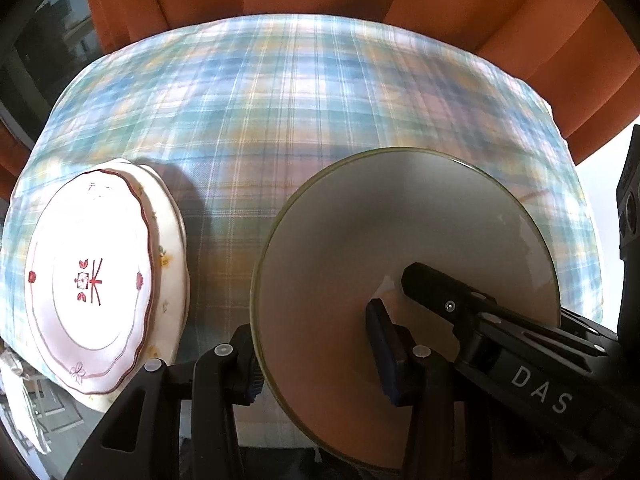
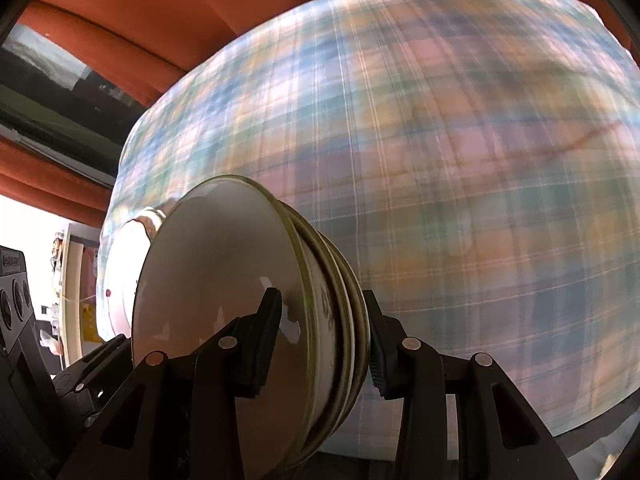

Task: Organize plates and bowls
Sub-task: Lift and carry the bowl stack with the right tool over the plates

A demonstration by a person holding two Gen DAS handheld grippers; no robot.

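Both grippers, left (image 1: 320,348) and right (image 2: 322,344), clamp opposite rims of the stacked bowls (image 2: 224,300), raised near the tabletop's (image 1: 320,92) front edge beside the plates (image 1: 92,280). Keep them level; lift evenly.

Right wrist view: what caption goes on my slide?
Right gripper clamps the rim of stacked bowls above a plaid tablecloth.

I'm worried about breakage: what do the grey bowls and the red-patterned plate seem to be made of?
Grey bowls: probably glazed ceramic, as the smooth inside carries bright window glints, though melamine can't be excluded. Red-patterned plate: likely glazed porcelain or similar, white and glossy with a printed motif and scalloped rim. Treat both as breakable.
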